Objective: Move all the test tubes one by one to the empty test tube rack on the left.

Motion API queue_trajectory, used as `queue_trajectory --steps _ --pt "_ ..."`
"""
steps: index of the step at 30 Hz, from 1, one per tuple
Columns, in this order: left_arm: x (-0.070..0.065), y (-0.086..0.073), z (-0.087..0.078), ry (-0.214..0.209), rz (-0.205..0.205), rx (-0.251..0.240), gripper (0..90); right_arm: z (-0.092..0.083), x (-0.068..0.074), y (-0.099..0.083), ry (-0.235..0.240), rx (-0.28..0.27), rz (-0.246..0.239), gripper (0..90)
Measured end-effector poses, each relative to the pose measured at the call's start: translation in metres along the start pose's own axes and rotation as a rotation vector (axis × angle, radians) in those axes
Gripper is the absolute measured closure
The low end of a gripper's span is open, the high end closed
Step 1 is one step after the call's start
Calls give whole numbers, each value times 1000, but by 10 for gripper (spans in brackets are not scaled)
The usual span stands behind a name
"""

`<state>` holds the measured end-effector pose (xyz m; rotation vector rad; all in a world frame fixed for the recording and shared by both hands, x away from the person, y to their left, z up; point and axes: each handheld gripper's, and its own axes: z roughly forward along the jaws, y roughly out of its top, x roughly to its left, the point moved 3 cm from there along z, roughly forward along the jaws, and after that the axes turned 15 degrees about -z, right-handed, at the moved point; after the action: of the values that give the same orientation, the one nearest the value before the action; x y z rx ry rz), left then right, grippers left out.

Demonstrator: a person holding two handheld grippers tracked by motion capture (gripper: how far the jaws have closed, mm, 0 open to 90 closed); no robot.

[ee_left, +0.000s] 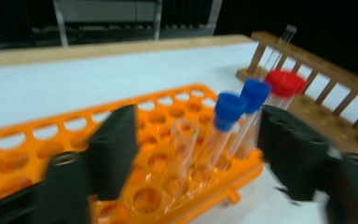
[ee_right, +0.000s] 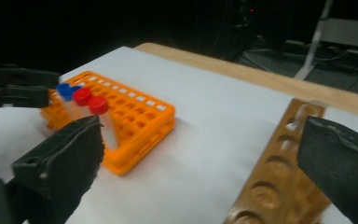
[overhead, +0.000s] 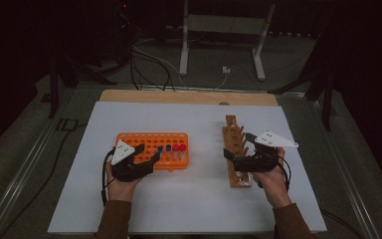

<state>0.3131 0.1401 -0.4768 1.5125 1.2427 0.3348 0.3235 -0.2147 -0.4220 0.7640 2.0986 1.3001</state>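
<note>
your left gripper sits at the near left edge of the orange rack, its jaws spread wide and pressing on nothing. in the left gripper view an uncapped clear tube stands upright in the rack between those jaws, apart from both pads, with two blue-capped tubes just beyond it and a red-capped tube further right. from the high view the capped tubes are bunched at the rack's right end, blue ones to the left of the red ones.

your right gripper rests over the near part of the wooden rack, which runs lengthwise away from you, well apart from the orange one. its jaws are spread too, with nothing between them; in the right gripper view the wooden rack's round holes lie between and below the two black jaws. a single clear tube stands at the far end of the wooden rack.

both racks stand on the white table top, with a bare wooden strip along its far edge.
</note>
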Motion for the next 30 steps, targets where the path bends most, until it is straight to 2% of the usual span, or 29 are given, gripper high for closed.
queue_trajectory --steps 2,5,7,11,12,14,17,19,21,23,27,30 --pt "-1 3 -2 -12 -14 -12 185 1 -6 2 -14 -2 1 12" --pt "-1 5 -4 -27 -36 -24 80 10 -18 4 -30 30 -5 13" --pt "-1 7 -5 -22 -36 -32 6 14 -26 6 -37 33 7 58" --pt "-2 11 -9 13 -24 -62 4 27 -40 10 -59 45 23 95" --pt "-2 11 -11 34 -21 -81 4 31 -44 10 -72 53 16 114" --pt "0 13 -14 48 -24 -103 4 40 -50 9 -90 68 19 165" --pt "2 15 -16 61 -13 -112 5 52 -60 4 -115 101 27 241" --pt "3 15 -16 52 -26 -111 5 60 -65 -1 -131 127 34 309" --pt "3 15 -15 46 -42 -109 5 67 -70 -5 -127 162 47 424" --pt "3 14 -14 45 -46 -104 5 74 -73 -10 -137 200 40 503" --pt "3 13 -12 46 -54 -100 5 85 -79 -18 -157 258 45 586" --pt "4 12 -12 48 -67 -96 5 90 -81 -20 -165 270 41 652"
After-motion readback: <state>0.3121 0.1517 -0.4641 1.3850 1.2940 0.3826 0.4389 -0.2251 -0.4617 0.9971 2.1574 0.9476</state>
